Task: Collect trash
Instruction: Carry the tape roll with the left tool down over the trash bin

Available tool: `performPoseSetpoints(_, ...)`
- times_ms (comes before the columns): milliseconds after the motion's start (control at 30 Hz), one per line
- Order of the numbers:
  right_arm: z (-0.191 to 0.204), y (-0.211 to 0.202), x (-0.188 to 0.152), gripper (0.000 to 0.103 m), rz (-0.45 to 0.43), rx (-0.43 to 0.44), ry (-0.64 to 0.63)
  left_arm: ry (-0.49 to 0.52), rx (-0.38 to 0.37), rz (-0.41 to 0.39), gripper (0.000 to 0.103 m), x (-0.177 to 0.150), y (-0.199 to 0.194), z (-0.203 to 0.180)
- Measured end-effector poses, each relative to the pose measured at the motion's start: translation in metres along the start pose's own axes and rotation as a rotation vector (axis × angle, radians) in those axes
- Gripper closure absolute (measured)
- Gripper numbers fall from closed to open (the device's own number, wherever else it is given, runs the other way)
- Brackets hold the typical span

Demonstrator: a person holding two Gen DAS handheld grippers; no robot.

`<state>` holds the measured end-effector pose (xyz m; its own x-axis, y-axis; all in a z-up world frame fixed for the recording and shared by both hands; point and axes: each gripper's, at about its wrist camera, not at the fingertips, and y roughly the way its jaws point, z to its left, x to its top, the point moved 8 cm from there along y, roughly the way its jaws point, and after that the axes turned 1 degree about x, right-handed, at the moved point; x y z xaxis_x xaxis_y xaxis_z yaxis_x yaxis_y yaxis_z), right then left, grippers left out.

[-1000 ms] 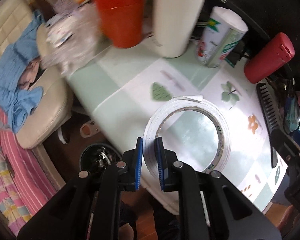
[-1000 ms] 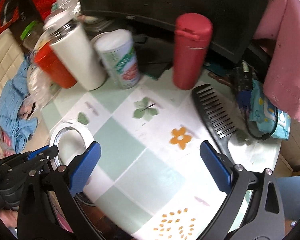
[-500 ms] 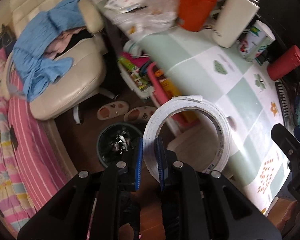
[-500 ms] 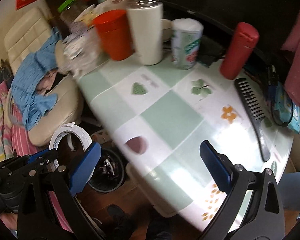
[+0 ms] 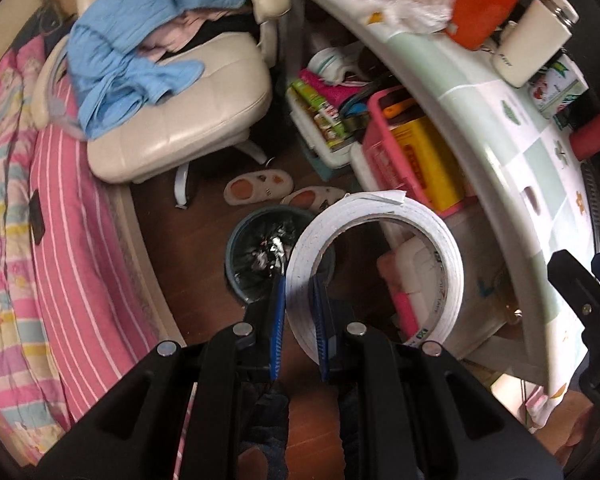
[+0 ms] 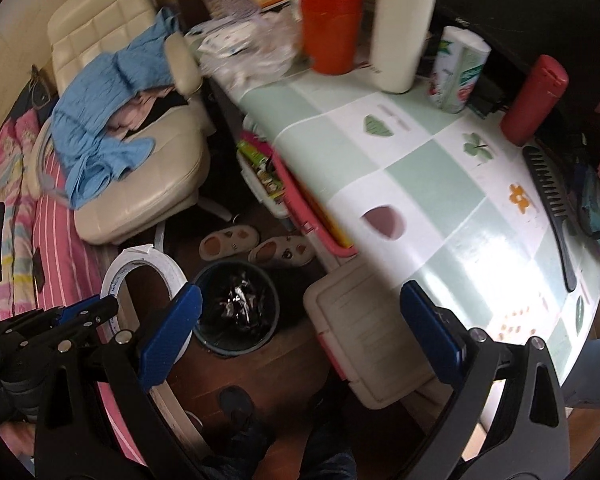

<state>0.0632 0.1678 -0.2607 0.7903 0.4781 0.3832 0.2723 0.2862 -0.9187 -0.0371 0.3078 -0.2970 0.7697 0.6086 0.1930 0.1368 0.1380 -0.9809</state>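
A: From where does the left wrist view look?
B: Steeply down along its own fingers, from above the floor, onto a waste bin (image 5: 260,256) beside the table (image 5: 496,168) edge.

A: And the right wrist view?
B: Also downward, tilted more toward the tabletop (image 6: 432,184). Both views share the waste bin (image 6: 236,312), slippers (image 6: 228,242) and the cream chair (image 6: 140,184).

The right gripper (image 6: 300,328), jaws wide apart and empty, hangs over the waste bin (image 6: 236,312).

tape roll (image 5: 440,300) print, too blurred to read
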Motion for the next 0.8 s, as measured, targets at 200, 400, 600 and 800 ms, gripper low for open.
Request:
performPoseSetpoints(200,0.027,0.012,-0.018,0.005,0.010,0.004,-0.022,-0.027,0.009,0.019,0.089,-0.021,0.021,0.035)
performPoseSetpoints(400,0.046,0.038,-0.033,0.005,0.017,0.017,-0.053,-0.049,0.019,0.028,0.089,-0.029,0.055,0.055)
performPoseSetpoints(600,0.052,0.077,-0.044,0.005,0.039,0.023,-0.086,-0.072,0.030,0.041,0.089,-0.032,0.099,0.064)
performPoseSetpoints(800,0.048,0.119,-0.050,0.005,0.052,0.021,-0.097,-0.078,0.034,0.062,0.089,-0.037,0.148,0.063)
